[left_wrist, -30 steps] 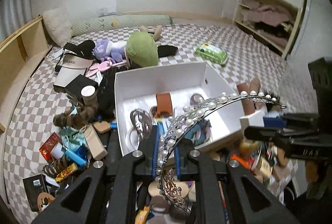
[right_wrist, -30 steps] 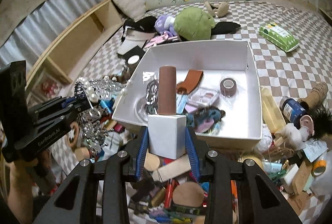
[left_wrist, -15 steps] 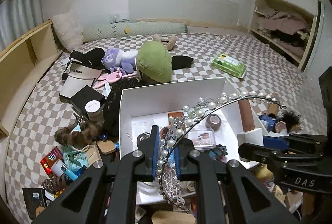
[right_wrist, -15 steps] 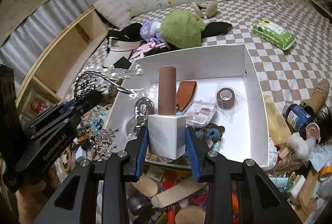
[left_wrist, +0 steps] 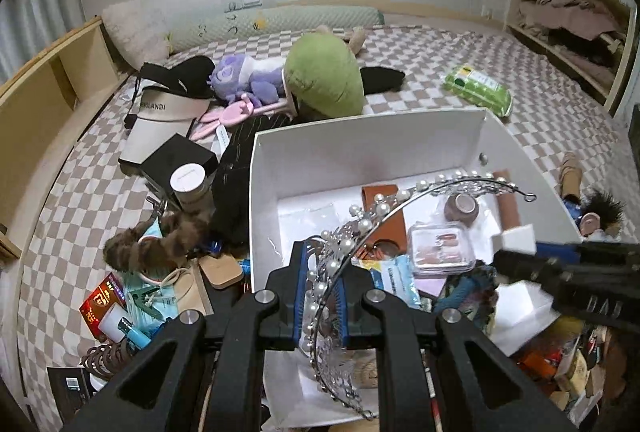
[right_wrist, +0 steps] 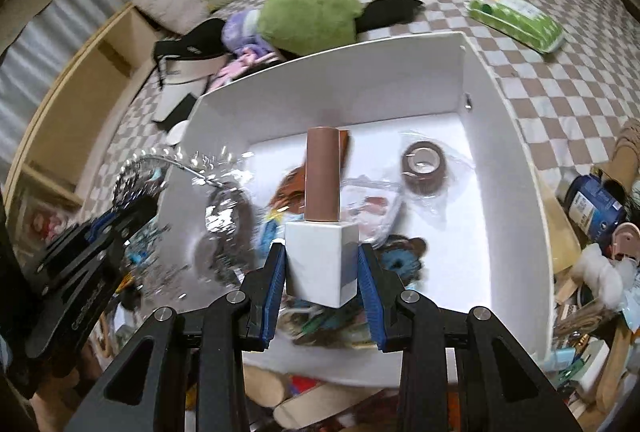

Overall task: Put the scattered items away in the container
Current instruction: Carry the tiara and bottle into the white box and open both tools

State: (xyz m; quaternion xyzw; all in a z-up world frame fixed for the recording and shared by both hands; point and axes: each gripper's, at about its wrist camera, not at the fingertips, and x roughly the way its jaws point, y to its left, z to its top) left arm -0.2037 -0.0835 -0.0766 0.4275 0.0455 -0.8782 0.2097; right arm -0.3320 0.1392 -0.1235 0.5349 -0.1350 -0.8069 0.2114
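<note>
A white open box [left_wrist: 360, 148] [right_wrist: 516, 168] lies on the checked bed with several small items inside. My left gripper [left_wrist: 320, 292] is shut on a silver pearl tiara [left_wrist: 400, 200], whose arch reaches over the box. In the right wrist view the tiara [right_wrist: 160, 168] hangs blurred over the box's left wall, with the left gripper [right_wrist: 116, 220] below it. My right gripper [right_wrist: 322, 272] is shut on a white square bottle with a tall brown cap [right_wrist: 320, 232], held over the box's near part. That bottle [left_wrist: 516, 238] and the right gripper [left_wrist: 576, 272] show at the right of the left wrist view.
A brown tape roll [right_wrist: 424, 164], a clear nail case [left_wrist: 440, 246] and a blue hair tie [right_wrist: 400, 262] lie in the box. A green plush [left_wrist: 324, 76], purple plush [left_wrist: 244, 80], visor [left_wrist: 160, 116] and wipes pack [left_wrist: 478, 88] lie behind. Clutter crowds both near sides.
Both grippers have moved forward and down over the box, the tiara and the bottle still gripped. The box now fills more of both views.
</note>
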